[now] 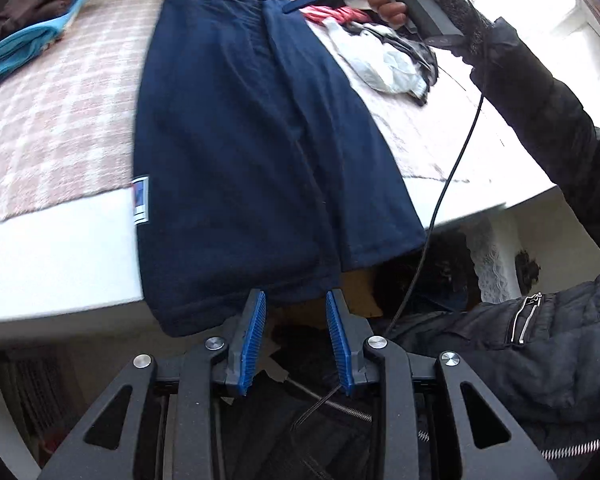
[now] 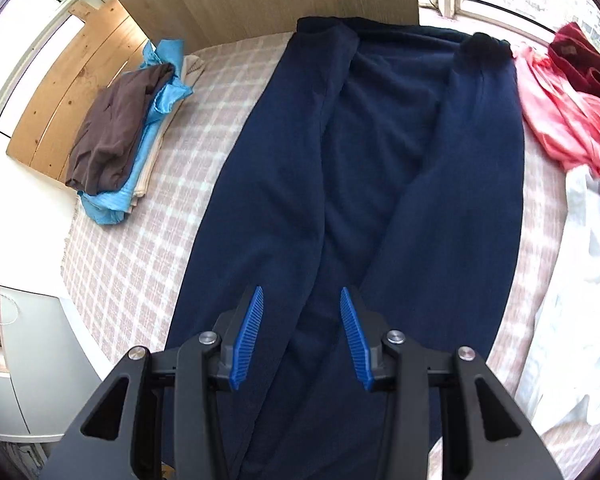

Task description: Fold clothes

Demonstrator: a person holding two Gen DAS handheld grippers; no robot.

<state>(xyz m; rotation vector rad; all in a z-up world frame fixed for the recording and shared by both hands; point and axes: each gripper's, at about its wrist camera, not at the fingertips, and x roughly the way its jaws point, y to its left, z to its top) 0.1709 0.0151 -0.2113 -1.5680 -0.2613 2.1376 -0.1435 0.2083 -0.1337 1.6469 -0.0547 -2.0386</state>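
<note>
Navy blue trousers (image 2: 380,184) lie on a pink-and-white checked blanket (image 2: 140,260). A brown top (image 2: 112,128) sits on turquoise cloth (image 2: 140,160); coral-pink (image 2: 564,120), dark red (image 2: 580,60) and white (image 2: 580,280) clothes lie opposite.

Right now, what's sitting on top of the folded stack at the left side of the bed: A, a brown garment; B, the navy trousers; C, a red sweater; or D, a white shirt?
A: the brown garment lies on top of the light blue piece in the stack, apart from the navy trousers spread on the checked blanket.
</note>
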